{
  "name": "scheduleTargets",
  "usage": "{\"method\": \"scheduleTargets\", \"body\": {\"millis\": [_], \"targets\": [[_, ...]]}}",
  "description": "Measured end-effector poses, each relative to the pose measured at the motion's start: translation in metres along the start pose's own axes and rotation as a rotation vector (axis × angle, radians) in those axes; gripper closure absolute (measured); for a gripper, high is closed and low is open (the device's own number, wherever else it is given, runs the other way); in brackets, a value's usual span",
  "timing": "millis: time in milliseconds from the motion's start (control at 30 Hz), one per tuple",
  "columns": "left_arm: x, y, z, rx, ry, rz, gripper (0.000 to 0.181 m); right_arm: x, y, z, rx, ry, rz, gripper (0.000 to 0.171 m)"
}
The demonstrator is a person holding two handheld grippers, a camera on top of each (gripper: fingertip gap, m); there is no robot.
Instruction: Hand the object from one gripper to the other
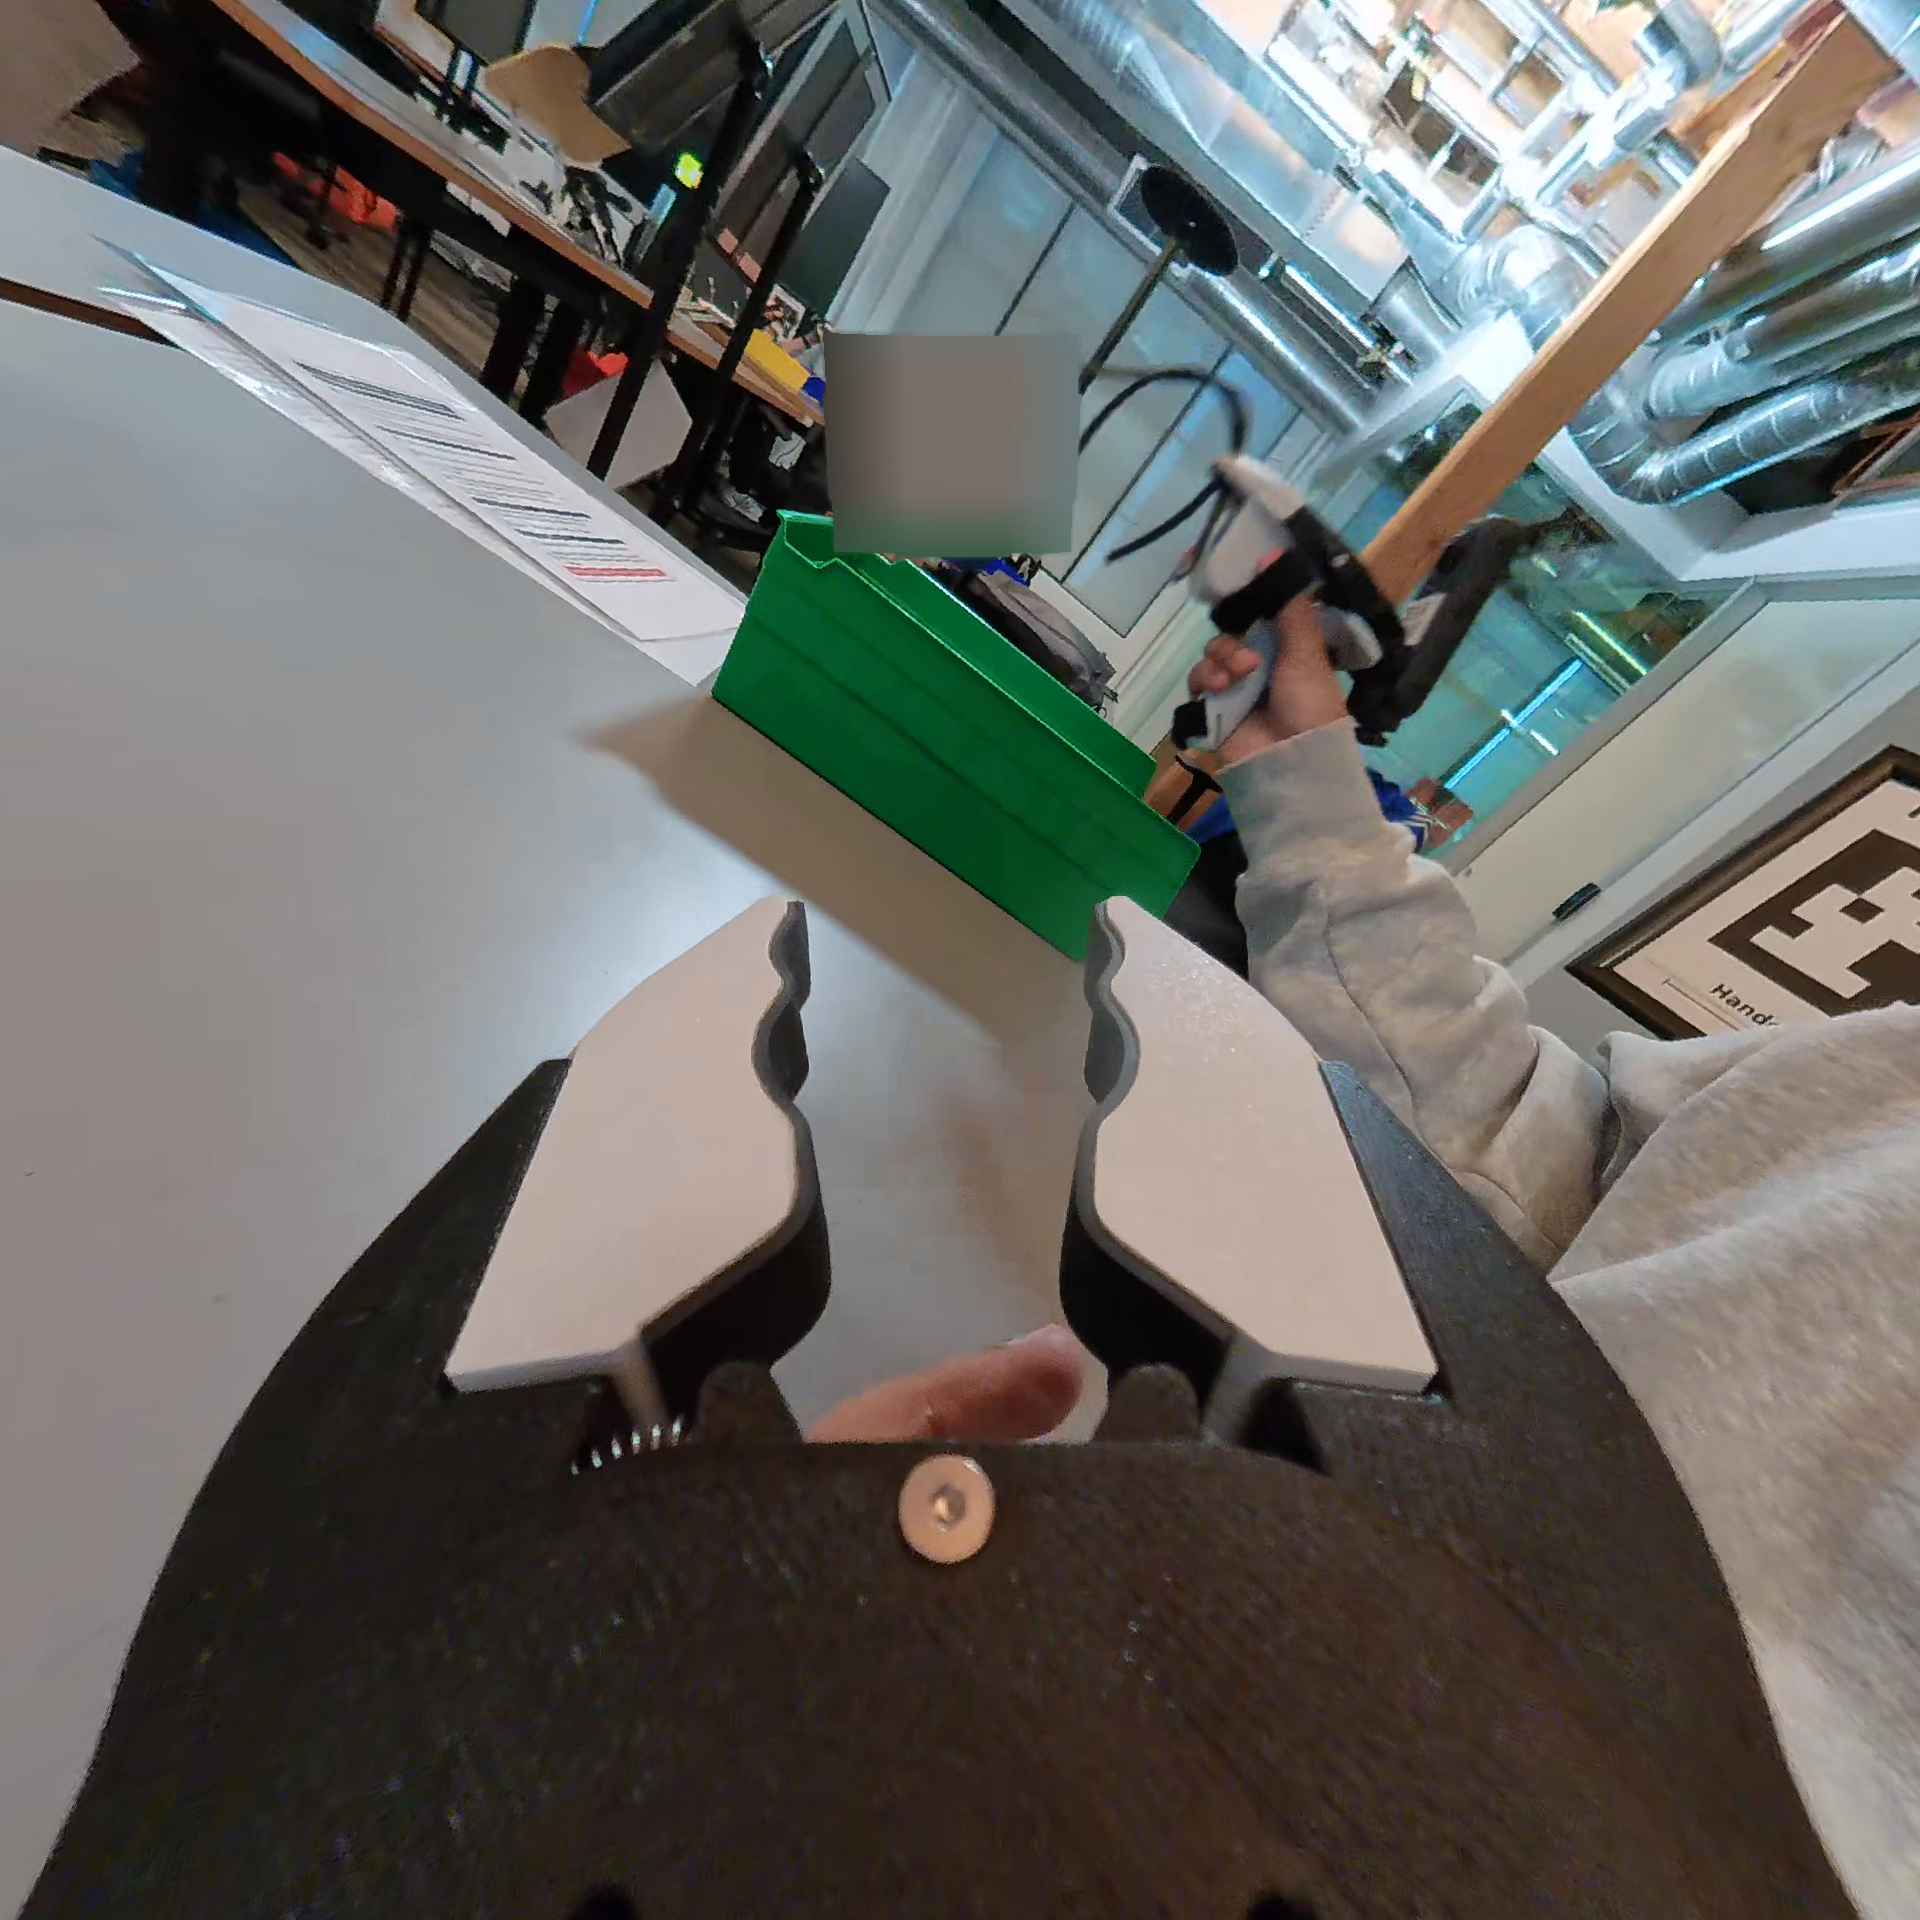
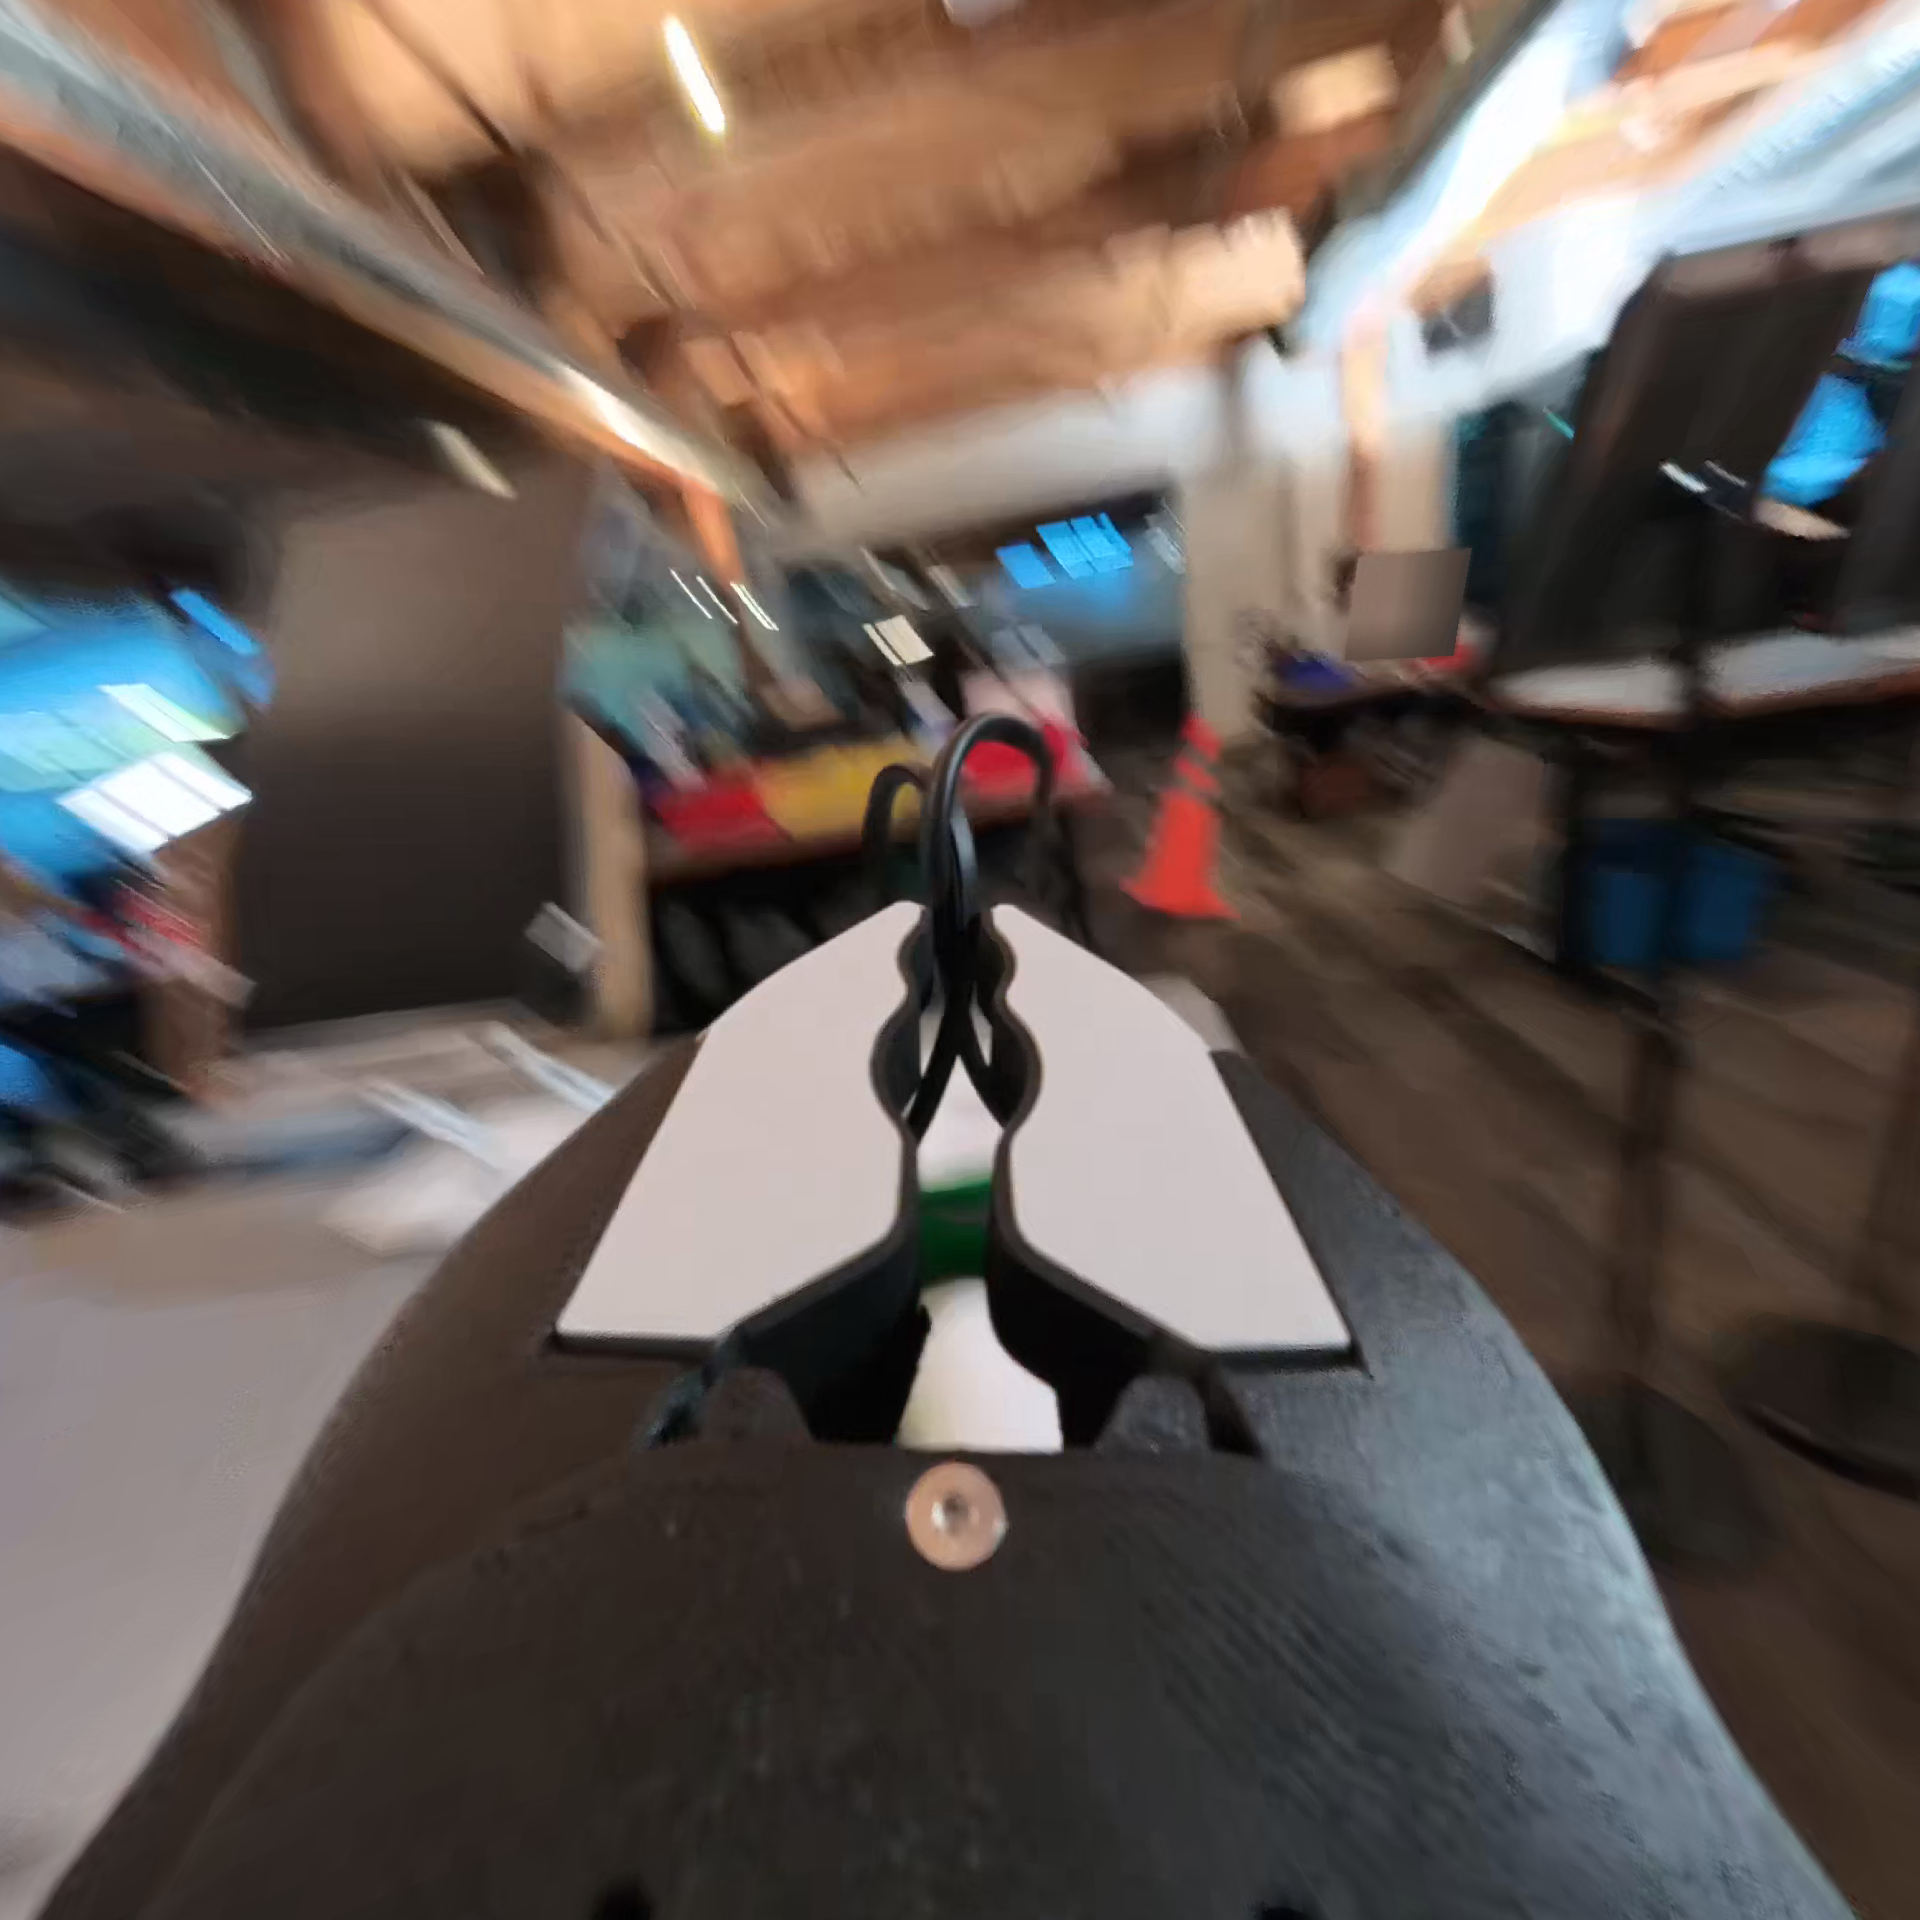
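Looping out past the tips of the right gripper point(image 2: 958, 925), a thin black cable point(image 2: 951, 831) is the object being passed; its strands cross in the scalloped slot between the pale fingers point(image 2: 790, 1122), which are clenched on it. Seen from the left wrist view, that gripper is raised high in a hand point(image 1: 1273, 675) with a grey sleeve point(image 1: 1382, 956), well above the far edge of the desk point(image 1: 260, 831), and the cable point(image 1: 1164, 457) trails off its front. The left gripper point(image 1: 945, 920) sits low over the desk with its fingers released and nothing between them. A green bin point(image 1: 935, 748) stands at the desk's far edge, a printed sheet point(image 1: 436, 436) beside it near the far left corner. The handover looks not yet begun: the giver holds, the receiver waits apart. Next, the two likely need to meet, with the open fingers closing on a free loop before the right lets go. Heavy blur in the right view suggests fast motion.
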State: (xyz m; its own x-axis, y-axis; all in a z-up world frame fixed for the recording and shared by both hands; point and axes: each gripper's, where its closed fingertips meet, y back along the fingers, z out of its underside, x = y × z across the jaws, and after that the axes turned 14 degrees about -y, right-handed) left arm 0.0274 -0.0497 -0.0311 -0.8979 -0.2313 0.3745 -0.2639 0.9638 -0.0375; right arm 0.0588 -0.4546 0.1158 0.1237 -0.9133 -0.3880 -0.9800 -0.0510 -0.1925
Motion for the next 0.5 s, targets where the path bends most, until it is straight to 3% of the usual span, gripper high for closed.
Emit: {"method": "scheduleTargets", "body": {"millis": [167,367,500], "targets": [[-0.001,0.0,-0.001,0.004,0.004,-0.003,0.131,0.077,-0.001,0.072,-0.35,0.221,0.245,0.163],[-0.003,0.002,-0.001,0.009,0.013,-0.002,0.132,0.077,0.001,0.065,-0.361,0.314,0.266,0.163],[-0.003,0.002,-0.002,0.011,0.017,0.0,0.132,0.097,0.013,0.08,-0.531,0.476,0.328,0.163]]}}
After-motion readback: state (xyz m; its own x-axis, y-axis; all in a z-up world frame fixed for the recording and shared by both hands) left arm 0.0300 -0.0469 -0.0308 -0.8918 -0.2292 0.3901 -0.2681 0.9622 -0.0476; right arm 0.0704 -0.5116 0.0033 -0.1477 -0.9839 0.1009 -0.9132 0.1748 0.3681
